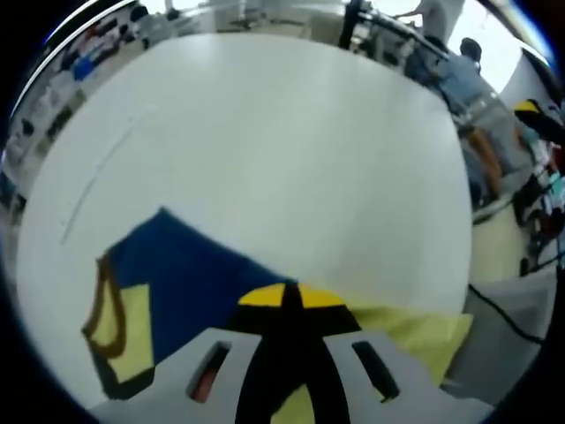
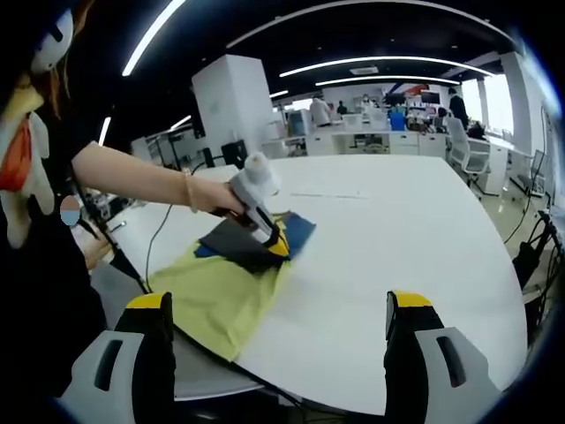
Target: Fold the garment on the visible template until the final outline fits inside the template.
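Note:
A yellow and navy garment (image 1: 177, 274) lies on the white table (image 1: 291, 150), its brown-trimmed neck opening (image 1: 108, 309) at the left. My left gripper (image 1: 292, 297) is shut on the garment where navy meets yellow, its yellow tips pressed together. In the right gripper view a person's hand holds that left gripper (image 2: 274, 240) down on the garment (image 2: 221, 296), whose yellow part hangs toward the table's near edge. My right gripper (image 2: 278, 305) is open, jaws wide apart, hovering above the table edge with nothing between them. A faint thin template line (image 1: 93, 185) runs across the table.
The person's arm (image 2: 132, 181) reaches in from the left. Desks, chairs (image 2: 466, 155) and people stand beyond the table. A black cable (image 1: 503, 314) trails off the table's right side. Bare white tabletop (image 2: 397, 230) stretches to the right of the garment.

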